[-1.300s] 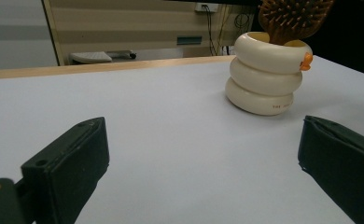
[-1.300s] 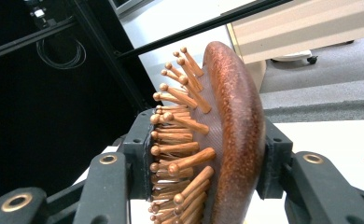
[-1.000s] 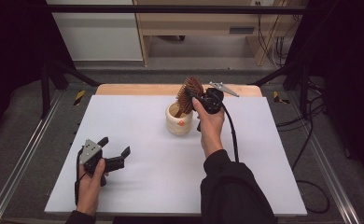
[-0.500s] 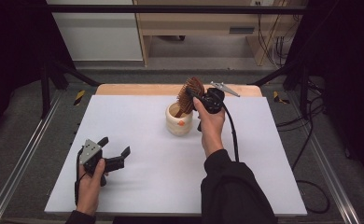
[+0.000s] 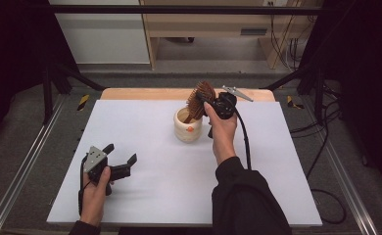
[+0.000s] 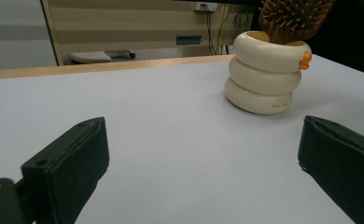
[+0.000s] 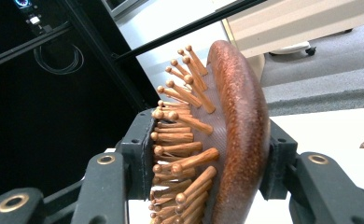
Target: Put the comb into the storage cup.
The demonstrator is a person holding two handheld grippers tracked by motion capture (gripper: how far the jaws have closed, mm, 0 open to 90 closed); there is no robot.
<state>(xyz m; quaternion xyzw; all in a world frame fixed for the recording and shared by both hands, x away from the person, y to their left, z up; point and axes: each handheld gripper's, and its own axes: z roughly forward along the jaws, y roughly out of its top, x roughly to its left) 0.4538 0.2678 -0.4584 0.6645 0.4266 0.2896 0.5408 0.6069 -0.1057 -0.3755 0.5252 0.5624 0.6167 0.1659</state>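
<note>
One brown wooden hairbrush (image 5: 200,100) and one cream ringed cup (image 5: 188,125) are the things in play, and there are two grippers, one in each of the person's hands. The cup stands upright on the white counter (image 5: 155,196), nearer the far edge than the near one and about midway between the left and right edges. It is built of three stacked rounded rings, with one small orange mark at its rim (image 6: 304,59). The hairbrush stands tilted in the cup's mouth, handle end down inside and bristled head up above the rim, leaning toward the far right.

The right hand-held gripper (image 5: 217,104) is clamped on the brush head: in the right gripper view one black pad presses against the wooden-pinned face and the other against the smooth brown back (image 7: 238,135). The right hand (image 5: 222,134) holds it just right of the cup.

The left hand-held gripper (image 5: 122,157) rests near the counter's near left corner, well apart from the cup, its two jaws spread wide with nothing but bare counter between them. One black cable (image 5: 245,142) runs back from the right gripper along the dark sleeve.
</note>
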